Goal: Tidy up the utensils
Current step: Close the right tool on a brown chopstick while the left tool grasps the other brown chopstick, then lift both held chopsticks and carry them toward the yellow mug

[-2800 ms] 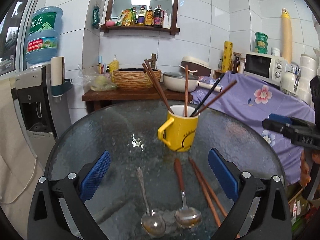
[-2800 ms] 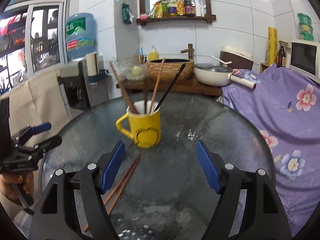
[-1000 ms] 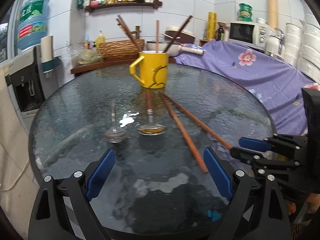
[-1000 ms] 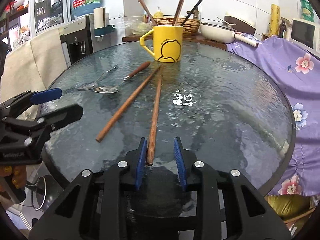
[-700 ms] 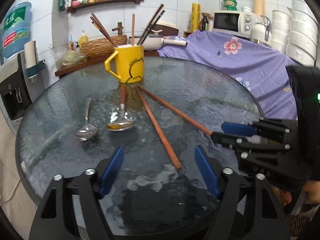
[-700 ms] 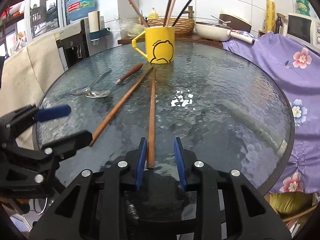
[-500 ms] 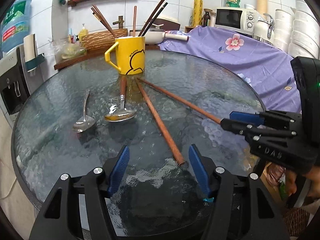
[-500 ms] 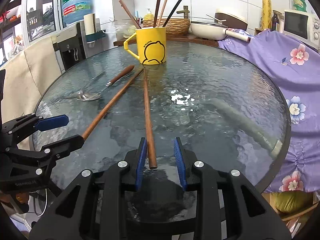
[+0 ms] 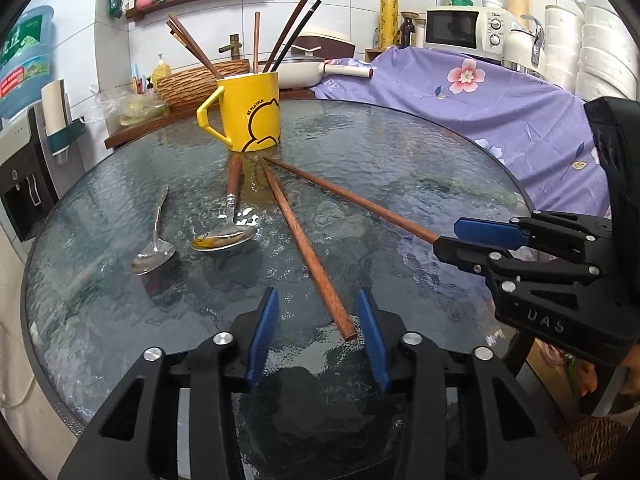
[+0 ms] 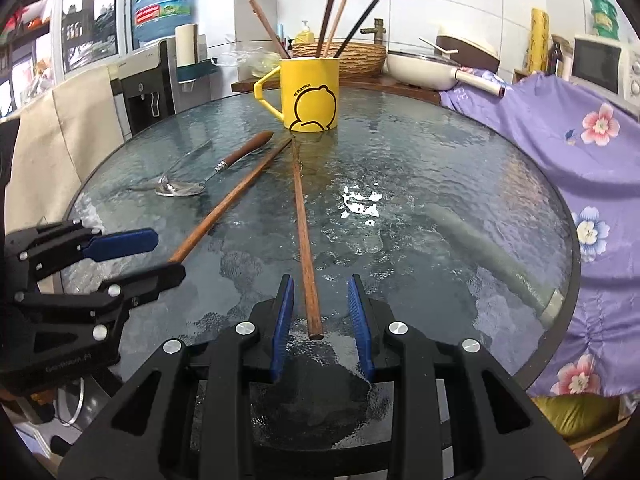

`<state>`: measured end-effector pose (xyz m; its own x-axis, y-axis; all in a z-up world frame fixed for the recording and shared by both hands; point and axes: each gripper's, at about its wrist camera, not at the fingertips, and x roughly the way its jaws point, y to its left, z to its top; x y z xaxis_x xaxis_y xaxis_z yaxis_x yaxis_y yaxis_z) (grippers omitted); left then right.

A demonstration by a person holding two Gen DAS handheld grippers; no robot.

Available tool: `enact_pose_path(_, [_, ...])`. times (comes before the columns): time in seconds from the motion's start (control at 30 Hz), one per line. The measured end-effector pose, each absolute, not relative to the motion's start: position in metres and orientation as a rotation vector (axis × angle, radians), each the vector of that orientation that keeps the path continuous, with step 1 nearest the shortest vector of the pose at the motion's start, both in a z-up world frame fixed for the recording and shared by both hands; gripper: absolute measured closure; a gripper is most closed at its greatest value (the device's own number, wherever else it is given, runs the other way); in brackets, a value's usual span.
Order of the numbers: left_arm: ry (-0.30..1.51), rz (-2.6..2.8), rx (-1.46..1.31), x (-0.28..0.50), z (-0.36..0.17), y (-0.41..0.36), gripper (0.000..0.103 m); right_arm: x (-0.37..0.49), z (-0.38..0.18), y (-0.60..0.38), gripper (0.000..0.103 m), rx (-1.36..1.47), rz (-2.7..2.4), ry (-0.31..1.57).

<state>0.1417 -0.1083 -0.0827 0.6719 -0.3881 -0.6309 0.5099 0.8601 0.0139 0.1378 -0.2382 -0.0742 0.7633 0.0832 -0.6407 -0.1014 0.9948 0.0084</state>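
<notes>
Left wrist view looks across the glass table (image 9: pixel 400 168) to the yellow mug (image 9: pixel 250 114), which stands at the far side with several chopsticks upright in it; two loose wooden chopsticks fan out from the foot of the mug toward the near edge; the left gripper (image 9: pixel 316 326) has its jaws parted around the near end of one chopstick (image 9: pixel 300 240), the pads not touching it; the right gripper (image 10: pixel 321 312) likewise sits with jaws apart on either side of the near end of the other chopstick (image 10: pixel 303 232); left of the mug's foot lie a wooden-handled spoon (image 9: pixel 228 220) and, farther left, a metal spoon (image 9: pixel 154 240).
</notes>
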Motion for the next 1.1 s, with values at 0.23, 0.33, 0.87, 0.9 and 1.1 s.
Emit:
enact_pose_path(0.23, [0.646,-0.52,0.216,0.137,-0.083,-0.115,0.087,0.133,-0.076,-0.231,0.092,-0.07,0.12,0.672])
enact_pose_path(0.33, [0.645,-0.518,0.212,0.137,-0.083,-0.115,0.09,0.133,-0.075,-0.231,0.094,-0.059,0.128,0.673])
enact_pose_path(0.87, [0.66,-0.504,0.124,0.139,-0.076,-0.097,0.094,0.131,-0.07,-0.236,0.095,-0.007,0.151,0.657])
enact_pose_path(0.9, [0.652,-0.503,0.118,0.138,-0.073,-0.095,0.094,0.131,-0.067,-0.236,0.095,-0.004,0.151,0.648])
enact_pose_path(1.1, [0.585,-0.494,0.095,0.132,-0.049,-0.086,0.095,0.128,-0.045,-0.243,0.095,0.018,0.155,0.591])
